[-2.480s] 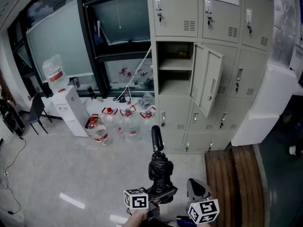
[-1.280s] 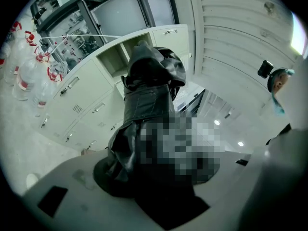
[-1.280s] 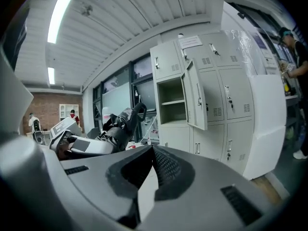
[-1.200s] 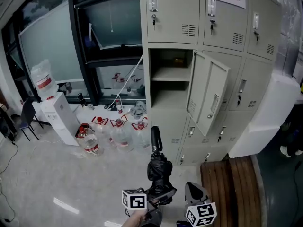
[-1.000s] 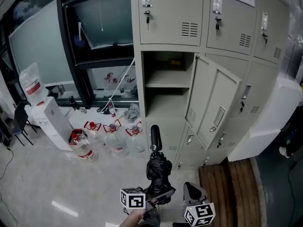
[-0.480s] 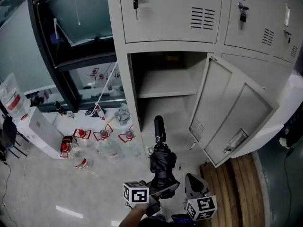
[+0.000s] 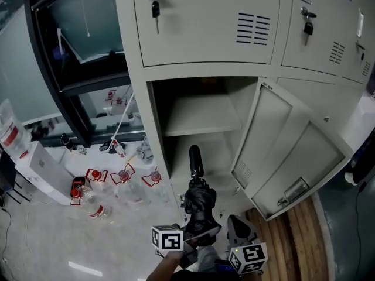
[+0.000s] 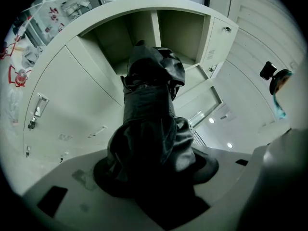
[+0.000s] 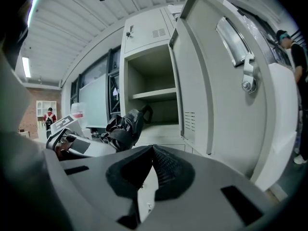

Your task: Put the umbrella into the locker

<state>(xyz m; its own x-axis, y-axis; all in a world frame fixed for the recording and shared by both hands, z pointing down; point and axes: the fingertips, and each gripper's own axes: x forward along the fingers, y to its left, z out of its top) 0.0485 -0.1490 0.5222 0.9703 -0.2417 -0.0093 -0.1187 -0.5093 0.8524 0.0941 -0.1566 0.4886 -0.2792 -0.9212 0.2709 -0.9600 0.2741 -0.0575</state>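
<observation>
The left gripper [image 7: 186, 239] is clamping its jaws on the lower end of a folded black umbrella [image 7: 199, 202], and in the left gripper view the gathered fabric [image 8: 151, 129] is filling the space between the two jaws, which are pressing on it from both sides. The umbrella is sticking out ahead of the gripper with its dark handle [image 7: 195, 161] leading, pointing at the open locker compartment [image 7: 202, 113]. It is being held just in front of the opening, level with the space under the inner shelf [image 7: 205, 117], and whether the handle tip is crossing the threshold cannot be told. The right gripper [image 7: 237, 232] is hovering just beside the left one, on its right. In the right gripper view its jaws [image 9: 153, 150] are meeting at the tips with nothing between them, and the umbrella [image 9: 126, 125] is showing to their left. The locker door [image 7: 293, 154] is hanging open to the right of the compartment, with its handle [image 7: 293, 191] facing outward. Keys are dangling from the lock [image 7: 153, 4] of the closed door above. Water bottles [image 7: 96, 186] are lying on the floor to the left of the lockers, below a dark-framed window [image 7: 70, 45].
</observation>
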